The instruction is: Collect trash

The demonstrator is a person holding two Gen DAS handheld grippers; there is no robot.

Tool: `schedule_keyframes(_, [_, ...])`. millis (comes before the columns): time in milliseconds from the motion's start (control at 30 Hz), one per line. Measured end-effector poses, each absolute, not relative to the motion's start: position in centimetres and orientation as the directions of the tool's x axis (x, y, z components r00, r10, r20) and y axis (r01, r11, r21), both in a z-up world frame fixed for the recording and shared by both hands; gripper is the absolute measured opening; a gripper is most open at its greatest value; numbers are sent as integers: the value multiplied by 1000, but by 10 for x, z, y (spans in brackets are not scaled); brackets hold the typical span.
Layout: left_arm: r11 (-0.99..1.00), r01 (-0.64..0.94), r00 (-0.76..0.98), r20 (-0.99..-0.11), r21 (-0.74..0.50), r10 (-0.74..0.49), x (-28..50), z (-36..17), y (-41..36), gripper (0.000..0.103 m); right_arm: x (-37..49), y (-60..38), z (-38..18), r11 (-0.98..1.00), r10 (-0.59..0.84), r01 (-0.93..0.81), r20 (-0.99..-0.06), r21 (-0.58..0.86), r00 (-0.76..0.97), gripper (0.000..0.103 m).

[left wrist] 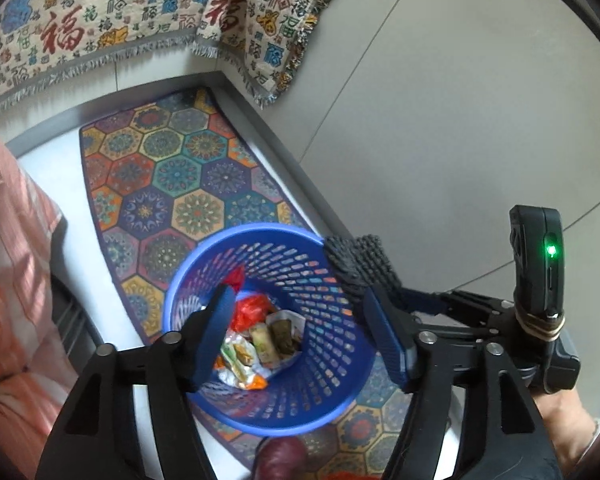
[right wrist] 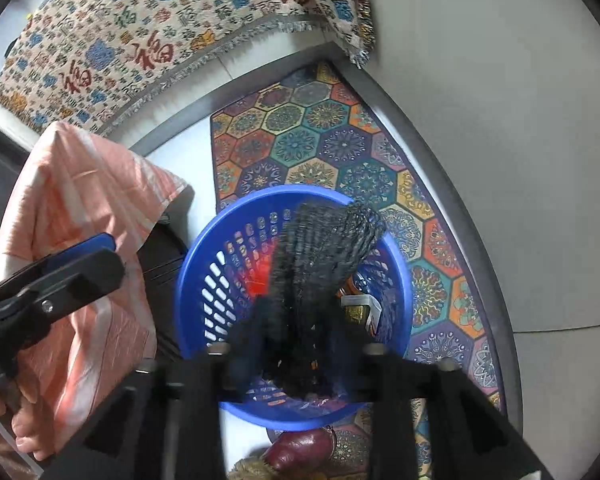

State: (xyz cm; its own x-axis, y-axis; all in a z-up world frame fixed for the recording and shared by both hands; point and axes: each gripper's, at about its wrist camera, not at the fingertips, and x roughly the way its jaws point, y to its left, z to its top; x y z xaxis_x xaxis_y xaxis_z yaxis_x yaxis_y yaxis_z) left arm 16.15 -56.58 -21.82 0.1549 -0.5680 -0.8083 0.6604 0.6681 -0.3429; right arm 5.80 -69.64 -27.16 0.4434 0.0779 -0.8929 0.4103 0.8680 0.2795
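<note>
A blue perforated trash basket (left wrist: 332, 376) stands on a patterned rug; it also shows in the right wrist view (right wrist: 204, 280). Inside lie snack wrappers (left wrist: 260, 344) and a red bag (left wrist: 248, 308). My left gripper (left wrist: 300, 340) is open and empty, held above the basket mouth. My right gripper (right wrist: 296, 360) is shut on a black textured piece of trash (right wrist: 320, 252), held over the basket; the same piece shows in the left wrist view (left wrist: 360, 268) at the basket's right rim.
The hexagon-patterned rug (left wrist: 160, 184) lies on a white floor beside a grey wall (left wrist: 460, 120). A fringed cloth with Chinese characters (left wrist: 100, 20) hangs above. A pink striped cloth (right wrist: 80, 220) is at left. A dark red object (right wrist: 300, 448) lies by the basket's near side.
</note>
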Motion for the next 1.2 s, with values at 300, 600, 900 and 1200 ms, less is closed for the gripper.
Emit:
schedule_keyframes(300, [714, 645, 271, -792, -273, -547, 157, -191, -546, 100, 54, -699, -264, 846, 94, 422, -870, 326, 485, 73])
schedule_keyframes(600, [711, 692, 374, -782, -123, -499, 119, -119, -514, 103, 8, -682, -170, 868, -77, 447, -831, 216, 551, 89])
schedule_keyframes(900, [753, 653, 547, -739, 83, -393, 53, -68, -470, 103, -82, -606, -79, 837, -287, 544, -794, 64, 536, 103])
schedule_keyframes(1200, [723, 690, 483, -763, 30, -430, 31, -51, -454, 103, -129, -561, -56, 819, -313, 567, -764, 84, 564, 103])
